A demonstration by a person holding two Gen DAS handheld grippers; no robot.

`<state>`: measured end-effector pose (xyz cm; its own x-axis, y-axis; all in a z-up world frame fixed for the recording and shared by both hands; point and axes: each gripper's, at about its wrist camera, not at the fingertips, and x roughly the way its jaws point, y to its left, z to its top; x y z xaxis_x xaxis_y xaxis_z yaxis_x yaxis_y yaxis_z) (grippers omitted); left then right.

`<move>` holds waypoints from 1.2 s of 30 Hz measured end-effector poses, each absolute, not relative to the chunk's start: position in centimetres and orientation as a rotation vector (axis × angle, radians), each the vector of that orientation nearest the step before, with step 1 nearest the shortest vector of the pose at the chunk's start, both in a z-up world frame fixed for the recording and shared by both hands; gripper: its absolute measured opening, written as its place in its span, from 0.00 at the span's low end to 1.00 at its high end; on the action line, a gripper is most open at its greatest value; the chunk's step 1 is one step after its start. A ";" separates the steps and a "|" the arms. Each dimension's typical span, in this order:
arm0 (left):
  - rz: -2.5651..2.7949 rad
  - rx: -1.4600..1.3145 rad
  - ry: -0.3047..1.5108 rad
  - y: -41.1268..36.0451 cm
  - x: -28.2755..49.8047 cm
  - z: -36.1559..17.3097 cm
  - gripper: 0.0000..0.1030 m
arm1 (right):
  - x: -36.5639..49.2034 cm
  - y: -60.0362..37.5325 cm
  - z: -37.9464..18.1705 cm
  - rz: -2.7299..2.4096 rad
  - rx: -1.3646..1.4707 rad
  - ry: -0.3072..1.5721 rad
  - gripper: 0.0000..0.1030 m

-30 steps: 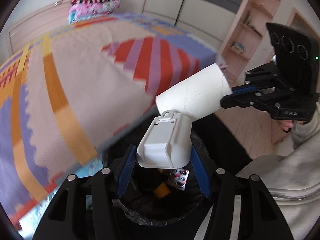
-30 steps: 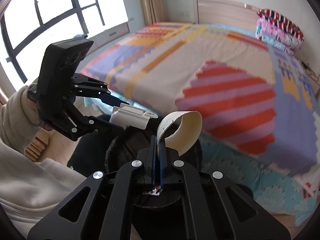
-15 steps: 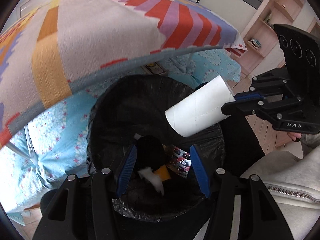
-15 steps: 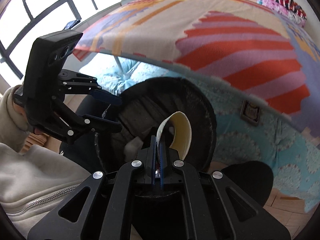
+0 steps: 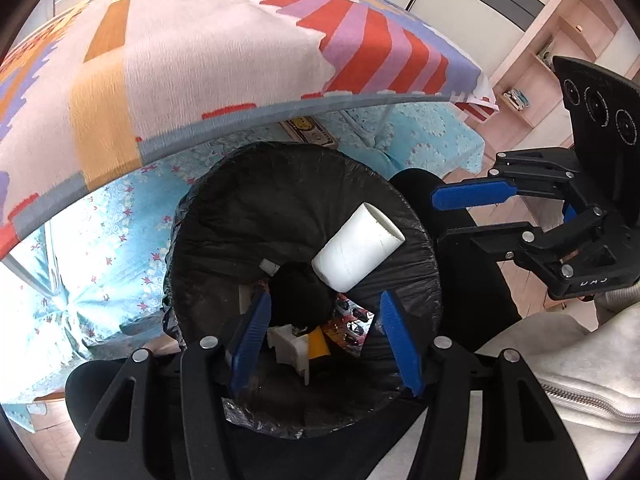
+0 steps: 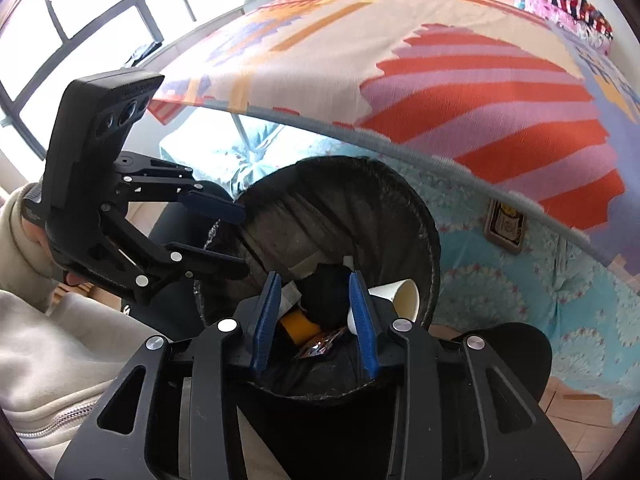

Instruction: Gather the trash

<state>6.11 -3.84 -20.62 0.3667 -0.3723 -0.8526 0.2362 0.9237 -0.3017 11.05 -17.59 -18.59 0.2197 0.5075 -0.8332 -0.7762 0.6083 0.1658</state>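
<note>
A round bin lined with a black bag (image 5: 224, 216) stands beside the bed; it also shows in the right wrist view (image 6: 404, 196). A white paper cup (image 5: 356, 254) lies free inside the bin, also seen in the right wrist view (image 6: 400, 300). A white plastic piece (image 5: 290, 346), a black lump and wrappers lie at the bottom. My left gripper (image 5: 324, 344) is open and empty over the bin. My right gripper (image 6: 314, 322) is open and empty over the bin, and shows in the left wrist view (image 5: 468, 216).
The bed with a striped blanket (image 5: 200, 60) overhangs the far side of the bin. A blue patterned sheet (image 5: 100, 248) hangs below it. A shelf unit (image 5: 552, 48) stands far right. The person's light jacket (image 5: 580, 364) is close on the right.
The right gripper opened and let go of the paper cup, which dropped into the bin. The left gripper released the white plastic piece earlier; it now lies in the bin. Both views tilted downward.
</note>
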 end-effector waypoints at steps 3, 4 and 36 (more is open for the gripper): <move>-0.390 -0.144 1.119 -4.0 5.9 -19.8 0.58 | 10.9 -17.6 -18.1 0.911 -0.316 0.995 0.40; -0.387 -0.139 1.113 -4.1 5.8 -19.5 0.59 | 10.8 -17.6 -17.8 0.911 -0.315 0.990 0.42; -0.227 -0.197 0.927 -4.9 -0.2 -10.0 0.85 | 6.8 -19.5 -11.4 0.896 -0.272 0.970 0.80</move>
